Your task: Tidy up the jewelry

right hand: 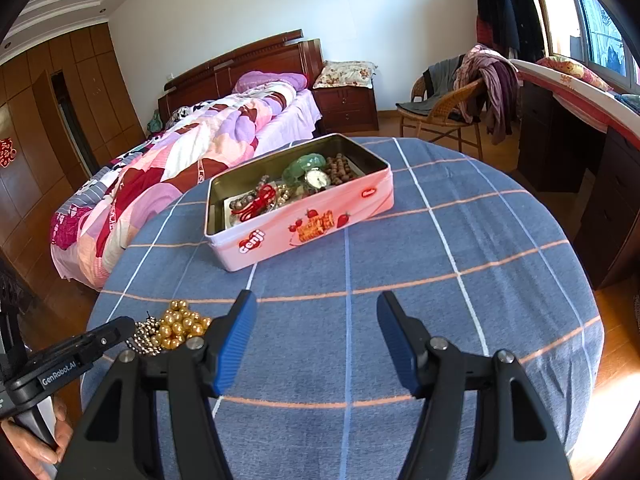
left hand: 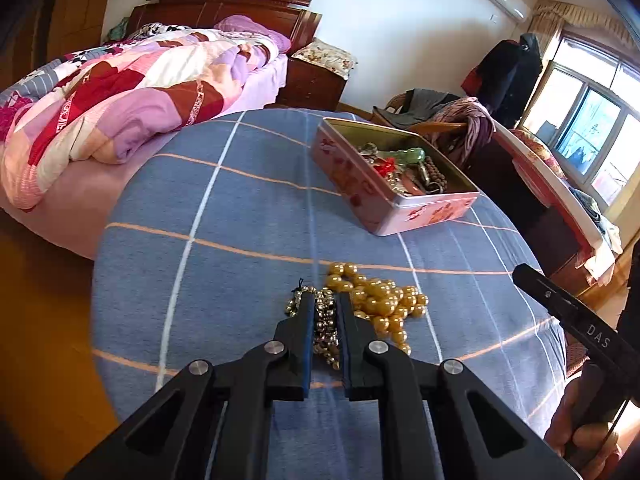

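Note:
A pink tin box [left hand: 400, 208] [right hand: 304, 232] stands open on the round table with a blue checked cloth [left hand: 248, 216] [right hand: 440, 264]; it holds several pieces of jewelry: beads, a green piece, a watch, a red cord. A gold bead necklace [left hand: 380, 300] [right hand: 180, 324] lies piled near the table's front edge. A silver bead chain [left hand: 326, 328] [right hand: 144, 336] lies beside it. My left gripper [left hand: 325, 300] has its fingers closed on the silver chain at table level. My right gripper [right hand: 316, 304] is open and empty above the cloth, in front of the tin.
A bed with a patchwork quilt [left hand: 120, 92] lies left of the table. A wicker chair with clothes [right hand: 452, 108] stands behind. A dark desk [right hand: 568, 148] runs along the right under the window. The right gripper's body shows in the left wrist view [left hand: 576, 316].

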Demonstrator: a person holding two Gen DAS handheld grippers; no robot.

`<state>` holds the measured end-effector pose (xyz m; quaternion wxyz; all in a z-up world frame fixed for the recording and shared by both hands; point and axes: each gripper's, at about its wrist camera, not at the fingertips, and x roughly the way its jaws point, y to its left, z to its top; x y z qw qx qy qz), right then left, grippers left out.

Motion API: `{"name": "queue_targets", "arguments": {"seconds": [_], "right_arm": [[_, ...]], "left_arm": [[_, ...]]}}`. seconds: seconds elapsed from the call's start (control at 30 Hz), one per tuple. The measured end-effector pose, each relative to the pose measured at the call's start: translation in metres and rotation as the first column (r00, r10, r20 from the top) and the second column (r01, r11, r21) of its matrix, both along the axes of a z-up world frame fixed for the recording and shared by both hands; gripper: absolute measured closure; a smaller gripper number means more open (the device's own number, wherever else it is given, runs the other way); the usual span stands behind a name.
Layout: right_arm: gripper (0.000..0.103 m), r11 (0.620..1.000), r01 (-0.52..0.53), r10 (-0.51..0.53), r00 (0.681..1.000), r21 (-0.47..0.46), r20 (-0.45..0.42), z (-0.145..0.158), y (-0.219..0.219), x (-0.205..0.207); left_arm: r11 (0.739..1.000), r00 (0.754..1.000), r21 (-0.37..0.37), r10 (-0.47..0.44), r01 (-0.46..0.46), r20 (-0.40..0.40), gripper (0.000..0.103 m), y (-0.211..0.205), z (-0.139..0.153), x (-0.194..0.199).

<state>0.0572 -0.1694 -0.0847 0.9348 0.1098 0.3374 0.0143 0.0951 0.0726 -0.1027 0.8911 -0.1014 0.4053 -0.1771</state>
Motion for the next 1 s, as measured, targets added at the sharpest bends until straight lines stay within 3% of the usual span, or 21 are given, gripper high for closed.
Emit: {"name": "queue_targets", "arguments": {"seconds": [0.13, 0.3, 0.5, 0.57, 0.63, 0.7, 0.87, 0.93, 1.0], "right_arm": [[0.037, 1.0, -0.002, 0.002, 1.0, -0.003, 0.0, 0.001, 0.001, 0.0], [0.036, 1.0, 0.0, 0.0, 1.0, 0.006, -0.001, 0.001, 0.001, 0.001], [0.036, 1.0, -0.004, 0.004, 1.0, 0.006, -0.003, 0.0, 0.001, 0.001], [0.036, 1.0, -0.008, 0.008, 1.0, 0.003, -0.002, 0.0, 0.002, 0.001], [0.037, 1.0, -0.007, 0.007, 1.0, 0.0, -0.001, 0.001, 0.001, 0.001], [0.036, 1.0, -0.005, 0.005, 1.0, 0.007, -0.004, 0.0, 0.0, 0.001], [0.037, 1.0, 0.002, -0.002, 1.0, 0.011, -0.009, -0.002, -0.001, 0.003], [0.037, 1.0, 0.0, 0.0, 1.0, 0.008, -0.009, -0.002, -0.001, 0.003], [0.037, 1.0, -0.002, 0.002, 1.0, 0.007, -0.01, -0.003, -0.001, 0.003]], "left_arm": [[1.0, 1.0, 0.024, -0.002, 0.002, 0.018, 0.093, 0.001, 0.003, -0.002], [0.993, 1.0, 0.119, 0.017, -0.019, 0.021, 0.093, 0.005, 0.004, 0.001], [0.996, 0.999, 0.092, 0.003, 0.002, -0.051, 0.09, 0.004, -0.007, 0.005], [0.995, 0.998, 0.096, 0.0, 0.006, -0.057, 0.08, 0.0, -0.009, 0.006], [0.994, 0.998, 0.107, 0.007, -0.001, -0.056, 0.052, -0.003, -0.011, 0.007], [0.993, 0.999, 0.116, 0.02, -0.014, -0.046, 0.043, -0.004, -0.011, 0.007], [0.99, 0.999, 0.135, 0.034, -0.029, -0.031, 0.044, -0.004, -0.016, 0.009], [0.987, 0.999, 0.159, 0.036, -0.032, -0.022, 0.064, -0.005, -0.017, 0.008], [0.98, 0.999, 0.197, 0.034, -0.031, -0.01, 0.073, -0.004, -0.017, 0.009]]}}
